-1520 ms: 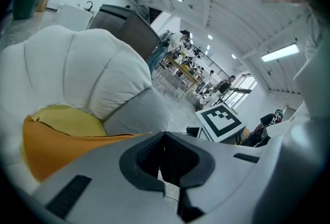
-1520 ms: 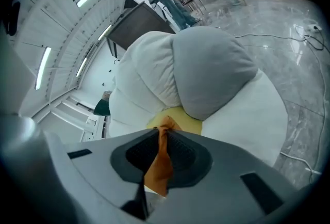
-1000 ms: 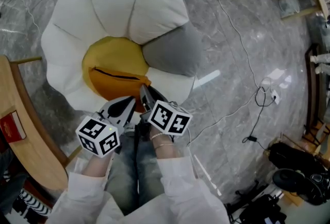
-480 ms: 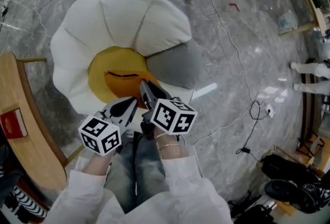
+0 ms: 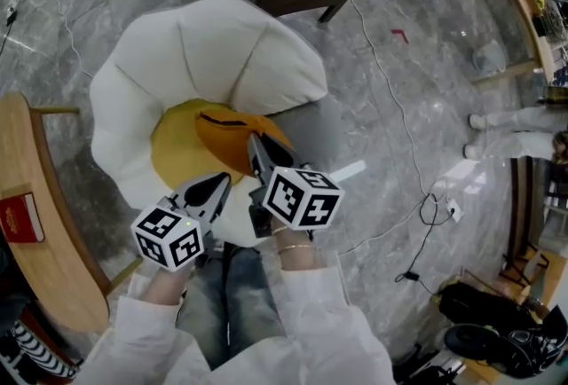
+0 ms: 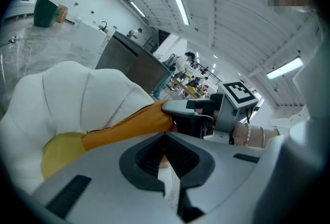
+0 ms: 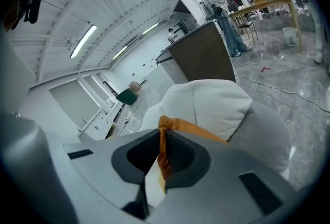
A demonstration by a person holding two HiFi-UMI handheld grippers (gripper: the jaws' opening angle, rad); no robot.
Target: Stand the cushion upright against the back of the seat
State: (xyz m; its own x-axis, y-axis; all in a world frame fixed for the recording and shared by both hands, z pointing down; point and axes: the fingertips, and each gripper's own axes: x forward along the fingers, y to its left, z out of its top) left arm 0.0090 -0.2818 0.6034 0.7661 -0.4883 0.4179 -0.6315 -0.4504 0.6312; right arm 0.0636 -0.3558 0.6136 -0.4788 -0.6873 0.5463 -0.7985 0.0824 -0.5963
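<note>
Between the jaws of the right gripper (image 7: 161,140): a bunched fold of the orange cushion (image 7: 188,127), clamped tight, with the pads pressing on the fabric. The cushion runs forward from that gripper and is tilted. Its far edge is up by the white petal-shaped back of the seat (image 5: 213,55). Its near end hangs in the grip, over the yellow seat centre (image 5: 169,153). It is not upright.

Just left of the right gripper and slightly behind it is the left gripper (image 5: 217,186), over the seat's front edge. Its jaws are closed together and the pads meet at the tips. A pale and orange sliver shows in the gap behind them, probably background rather than a grasp. From the left gripper view, the cushion and the right gripper sit ahead and to the right.

Behind both grippers are the person's white sleeves (image 5: 302,303). Right of the right gripper, a cable (image 5: 390,86) runs across the grey marble floor (image 5: 417,28).
</note>
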